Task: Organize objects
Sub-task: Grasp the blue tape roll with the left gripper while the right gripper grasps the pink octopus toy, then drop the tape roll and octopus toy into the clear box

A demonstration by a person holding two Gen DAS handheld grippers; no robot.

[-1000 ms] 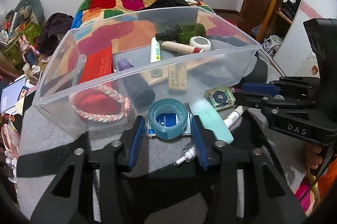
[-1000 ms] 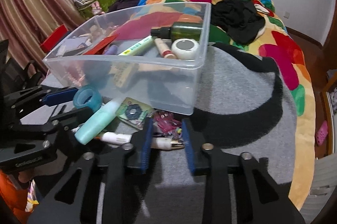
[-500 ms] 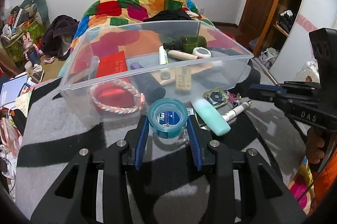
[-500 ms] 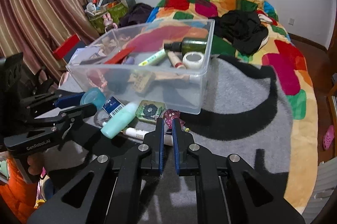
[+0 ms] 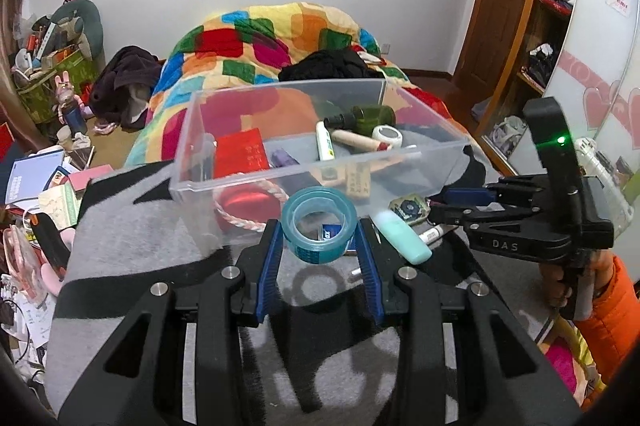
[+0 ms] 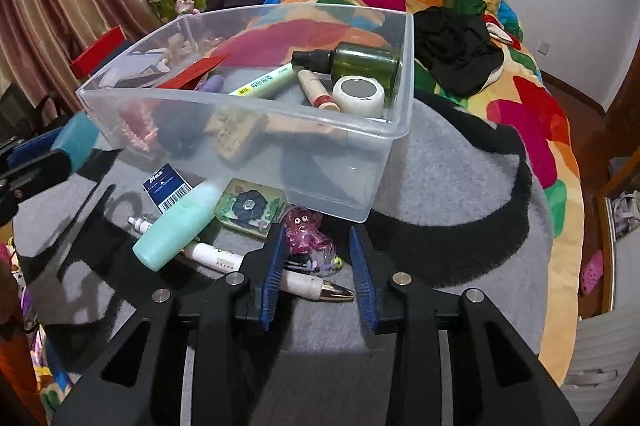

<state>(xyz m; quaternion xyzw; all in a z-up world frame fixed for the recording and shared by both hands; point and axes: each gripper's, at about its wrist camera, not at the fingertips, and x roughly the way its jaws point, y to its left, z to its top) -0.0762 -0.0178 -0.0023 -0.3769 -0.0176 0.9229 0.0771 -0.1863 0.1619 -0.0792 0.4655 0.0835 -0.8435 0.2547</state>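
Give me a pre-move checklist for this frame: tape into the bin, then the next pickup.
1. Left gripper clamps the teal translucent tape roll: ok.
2. Tape lifted off the grey blanket: ok.
3. Clear plastic bin open, room inside: ok.
4. Tape already above the bin rim: not ok.
5. Right gripper, jaws opening, straddles the purple plastic figure: ok.
6. Its pads touch the figure: cannot tell.

One clear plastic bin (image 6: 360,166), one teal tape roll (image 5: 319,228), one dark green spray bottle (image 6: 360,62), one mint tube (image 6: 176,226), two black grippers.
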